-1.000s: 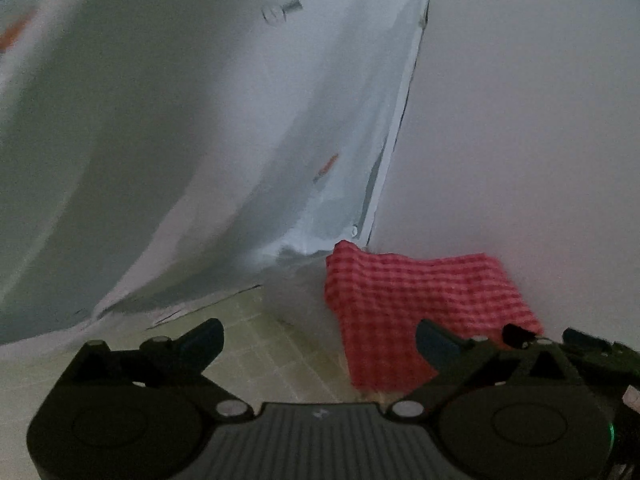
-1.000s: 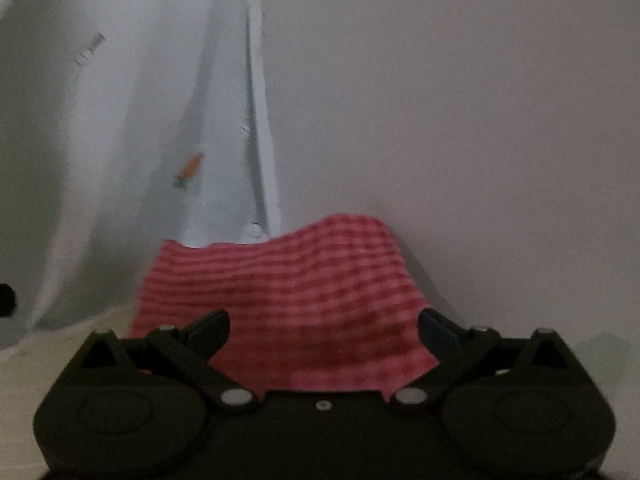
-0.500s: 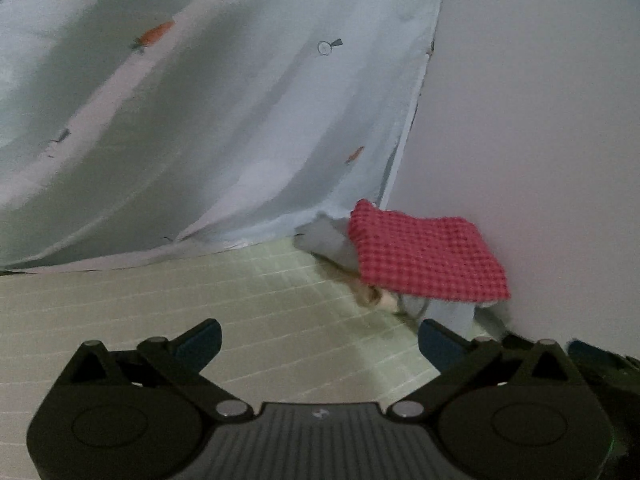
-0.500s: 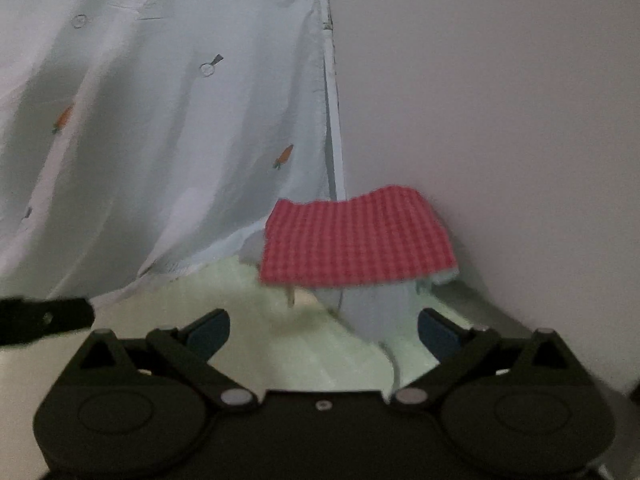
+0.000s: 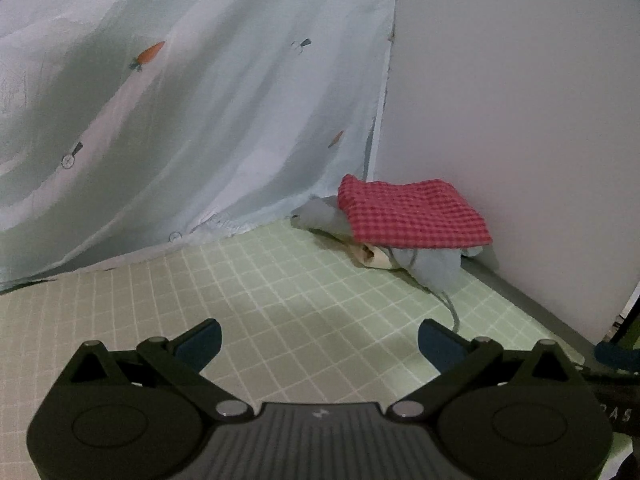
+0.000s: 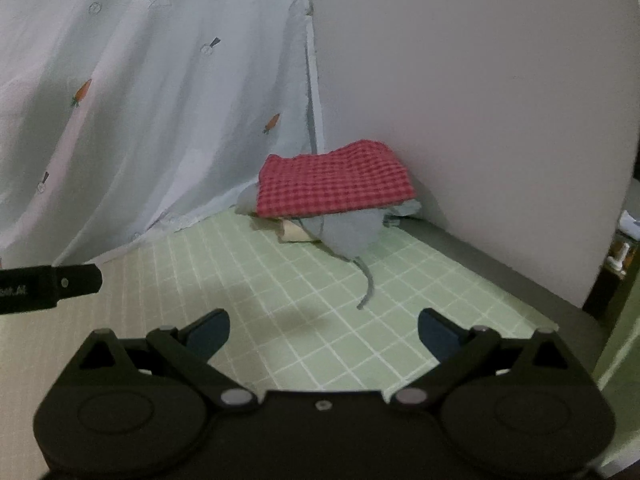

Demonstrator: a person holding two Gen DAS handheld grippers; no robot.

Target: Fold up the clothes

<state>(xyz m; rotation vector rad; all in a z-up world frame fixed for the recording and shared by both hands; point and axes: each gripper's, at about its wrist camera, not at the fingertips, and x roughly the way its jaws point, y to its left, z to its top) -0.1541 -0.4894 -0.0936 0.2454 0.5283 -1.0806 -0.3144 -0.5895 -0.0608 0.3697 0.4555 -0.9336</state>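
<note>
A folded red checked cloth (image 5: 412, 213) lies on top of a small stack with a grey garment (image 5: 434, 266) and a beige piece (image 5: 370, 254), in the far corner of the green gridded surface (image 5: 280, 300). It also shows in the right wrist view (image 6: 334, 184), with the grey garment (image 6: 348, 232) and its drawstring (image 6: 368, 280) hanging out below. My left gripper (image 5: 319, 340) is open and empty, well short of the stack. My right gripper (image 6: 323, 330) is open and empty, also short of it.
A pale blue curtain with carrot prints (image 5: 180, 120) hangs at the left and back. A plain white wall (image 5: 520, 120) closes the right side. A dark ledge (image 6: 500, 276) runs along the wall. Part of the left gripper (image 6: 48, 284) shows at the right view's left edge.
Both grippers have drawn back from the stack, which now looks smaller and farther away. The red cloth stays on the stack. Both stay open.
</note>
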